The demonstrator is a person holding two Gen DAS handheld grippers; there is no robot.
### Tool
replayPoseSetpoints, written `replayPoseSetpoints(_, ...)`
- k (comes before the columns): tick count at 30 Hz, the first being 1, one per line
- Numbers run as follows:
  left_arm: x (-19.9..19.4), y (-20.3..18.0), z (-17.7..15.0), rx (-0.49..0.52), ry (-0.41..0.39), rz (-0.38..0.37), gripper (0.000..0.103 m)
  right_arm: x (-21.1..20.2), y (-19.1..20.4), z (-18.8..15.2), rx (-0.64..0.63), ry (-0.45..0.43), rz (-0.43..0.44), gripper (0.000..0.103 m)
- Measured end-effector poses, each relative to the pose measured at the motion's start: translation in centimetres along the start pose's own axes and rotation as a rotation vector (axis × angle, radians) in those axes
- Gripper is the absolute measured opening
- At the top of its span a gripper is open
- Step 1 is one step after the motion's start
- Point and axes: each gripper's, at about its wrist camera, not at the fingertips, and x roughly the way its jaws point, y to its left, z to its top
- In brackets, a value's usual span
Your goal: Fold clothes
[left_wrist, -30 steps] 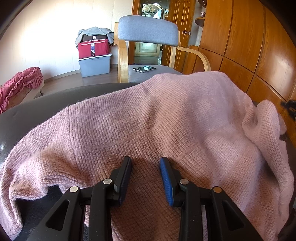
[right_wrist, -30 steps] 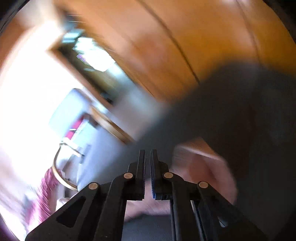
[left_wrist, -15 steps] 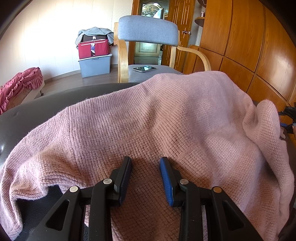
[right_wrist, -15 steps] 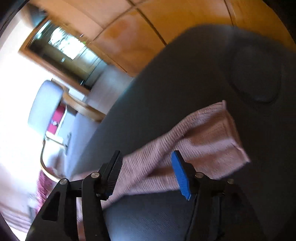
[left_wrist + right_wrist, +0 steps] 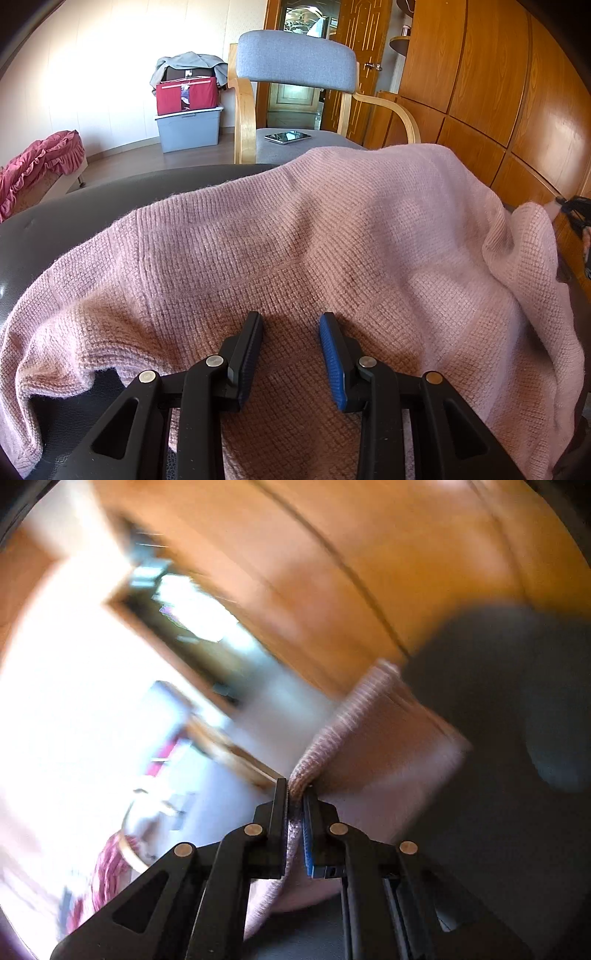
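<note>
My right gripper (image 5: 295, 797) is closing, pinching the pink sweater's (image 5: 295, 240) sleeve (image 5: 369, 746) at the far right. My left gripper (image 5: 291, 325) rests spread on the sweater, lying across the dark seat (image 5: 55, 221).

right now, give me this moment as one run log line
task: fold clothes | left tool: open, over sweater, no grip | right tool: closing, sleeve pinched between pads | surface: dark seat
</note>
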Motion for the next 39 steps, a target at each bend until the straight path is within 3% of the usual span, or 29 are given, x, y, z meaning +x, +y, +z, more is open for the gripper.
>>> replayPoseSetpoints(3, 0.0, 0.0, 0.0, 0.000, 0.000, 0.000, 0.032, -1.3, -1.9, -1.6, 0.012, 0.070, -0.043, 0.007)
replayPoseSetpoints(5, 0.0, -0.1, 0.0, 0.002, 0.000, 0.002, 0.032, -1.1, -5.5, -3.5, 0.086, 0.144, -0.124, 0.007)
replayPoseSetpoints(8, 0.0, -0.1, 0.0, 0.007, -0.001, 0.007, 0.032, -0.4, -10.6, -5.6, 0.195, 0.226, -0.178, 0.007)
replayPoseSetpoints(11, 0.0, -0.2, 0.0, 0.008, -0.001, 0.008, 0.032, -0.9, -11.9, -6.4, 0.224, 0.210, -0.181, 0.007)
replayPoseSetpoints(13, 0.0, -0.2, 0.0, 0.007, -0.001, 0.007, 0.032, -0.6, -10.8, -5.9, 0.186, 0.190, -0.261, 0.010)
replayPoseSetpoints(17, 0.0, -0.1, -0.1, 0.008, -0.001, 0.007, 0.032, -1.3, -7.4, -5.2, 0.010, 0.102, -0.530, 0.015)
replayPoseSetpoints(21, 0.0, -0.1, -0.1, 0.011, -0.001, 0.011, 0.032, -0.6, -3.6, -5.3, -0.178, 0.021, -0.566, 0.015)
replayPoseSetpoints(23, 0.0, -0.1, -0.1, 0.012, -0.001, 0.011, 0.032, 1.6, -2.5, -5.9, -0.242, 0.080, -0.511, 0.015)
replayPoseSetpoints(26, 0.0, -0.1, -0.1, 0.012, -0.001, 0.012, 0.032, 6.1, -1.7, -8.5, -0.319, 0.229, -0.511, 0.015)
replayPoseSetpoints(32, 0.1, -0.2, -0.1, 0.013, -0.001, 0.012, 0.032, 9.2, -2.6, -8.1, -0.415, 0.246, -0.690, 0.016)
replayPoseSetpoints(39, 0.1, -0.2, -0.1, 0.009, -0.001, 0.009, 0.032, 9.6, -2.9, -6.7, -0.368, 0.205, -0.817, 0.025)
